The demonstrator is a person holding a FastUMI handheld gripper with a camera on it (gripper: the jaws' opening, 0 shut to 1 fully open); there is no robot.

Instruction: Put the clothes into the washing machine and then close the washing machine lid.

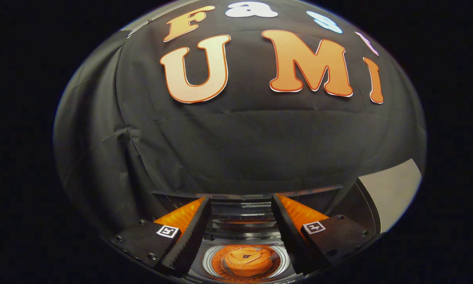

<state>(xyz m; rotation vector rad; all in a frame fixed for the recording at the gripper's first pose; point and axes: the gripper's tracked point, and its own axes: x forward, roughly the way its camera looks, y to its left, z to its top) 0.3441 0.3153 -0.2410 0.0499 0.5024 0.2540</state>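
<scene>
the claw has its fingers spread with nothing between them, and their bases run out of view at the bottom. the washing machine shows through the gap between the fingers alone; its sides sit behind them and its near rim is cut off. the orange clothes lie bunched in the drum, too small to tell what garment they are. the pale lid, beyond the right finger, is cut off at its far edge.
</scene>
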